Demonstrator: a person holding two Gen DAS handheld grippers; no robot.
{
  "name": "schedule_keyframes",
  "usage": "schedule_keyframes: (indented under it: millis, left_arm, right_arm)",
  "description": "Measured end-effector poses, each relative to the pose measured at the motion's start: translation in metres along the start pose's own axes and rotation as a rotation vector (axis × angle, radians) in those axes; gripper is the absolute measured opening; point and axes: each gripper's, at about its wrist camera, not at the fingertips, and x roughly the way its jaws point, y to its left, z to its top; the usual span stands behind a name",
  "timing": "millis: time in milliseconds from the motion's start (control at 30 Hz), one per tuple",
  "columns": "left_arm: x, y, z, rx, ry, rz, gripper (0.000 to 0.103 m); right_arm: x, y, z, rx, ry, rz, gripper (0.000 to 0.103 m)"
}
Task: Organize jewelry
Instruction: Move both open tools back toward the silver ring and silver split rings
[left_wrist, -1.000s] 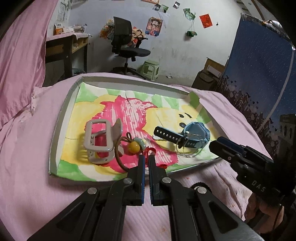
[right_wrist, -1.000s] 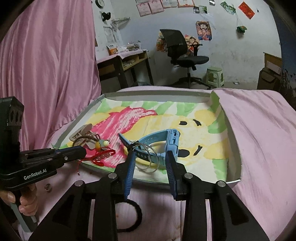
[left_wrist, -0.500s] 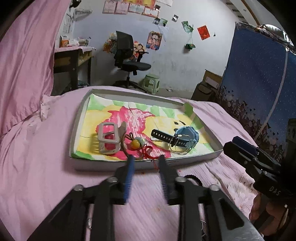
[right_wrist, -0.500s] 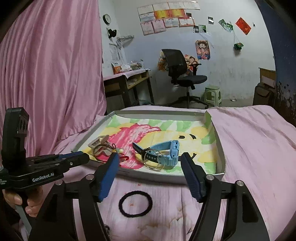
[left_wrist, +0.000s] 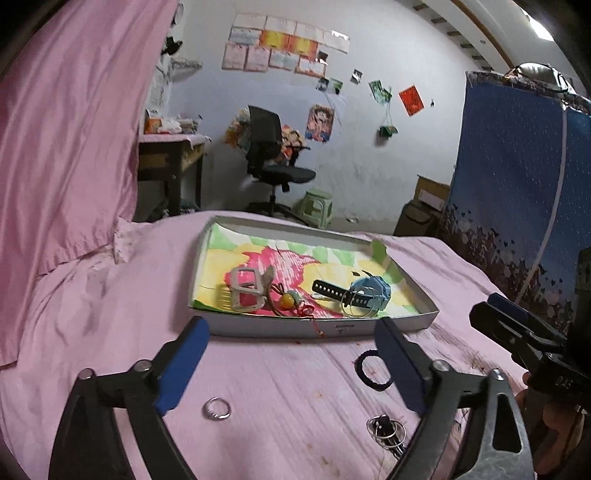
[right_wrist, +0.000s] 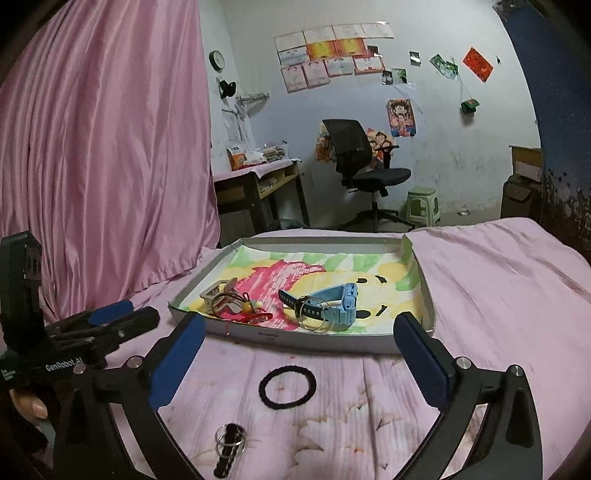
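A shallow box lid tray (left_wrist: 325, 326) (right_wrist: 332, 341) lies on the pink bed. In it are a beige hair clip (left_wrist: 247, 290) (right_wrist: 218, 293), a red cord charm with a yellow bead (left_wrist: 286, 301) (right_wrist: 253, 308), a blue watch (left_wrist: 369, 291) (right_wrist: 332, 302) and thin wire rings (right_wrist: 314, 314). On the sheet in front lie a black hair tie (left_wrist: 373, 371) (right_wrist: 288, 386), a silver ring (left_wrist: 217, 408) and a key ring with a black piece (left_wrist: 386, 432) (right_wrist: 229, 443). My left gripper (left_wrist: 291, 360) is open and empty above the sheet. My right gripper (right_wrist: 299, 363) is open and empty over the hair tie.
A pink curtain (right_wrist: 110, 147) hangs at the left. A blue patterned panel (left_wrist: 517, 184) stands at the right. A desk (right_wrist: 258, 184), an office chair (right_wrist: 362, 166) and a green stool (right_wrist: 423, 205) stand beyond the bed.
Both grippers have pulled back from the tray and opened wide. The left one let go of the red cord charm, which now lies in the tray.
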Motion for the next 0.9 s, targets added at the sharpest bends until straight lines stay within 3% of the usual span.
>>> schedule_keyframes:
  millis: [167,467,900]
  left_arm:
    - [-0.022,0.002,-0.007,0.000,-0.056,0.034,0.101]
    - [-0.058,0.009,-0.023,0.016,-0.112,0.067,0.103]
    - [-0.057,0.038,-0.049,0.026,0.002,0.083,0.103]
  right_arm:
    - [-0.017,0.005,-0.006,-0.021,-0.026,0.005,0.102]
    - [-0.043,0.020,-0.020,-0.082,-0.054,0.003,0.102]
    - [-0.044,0.035,-0.045,-0.175,0.036,0.023,0.102]
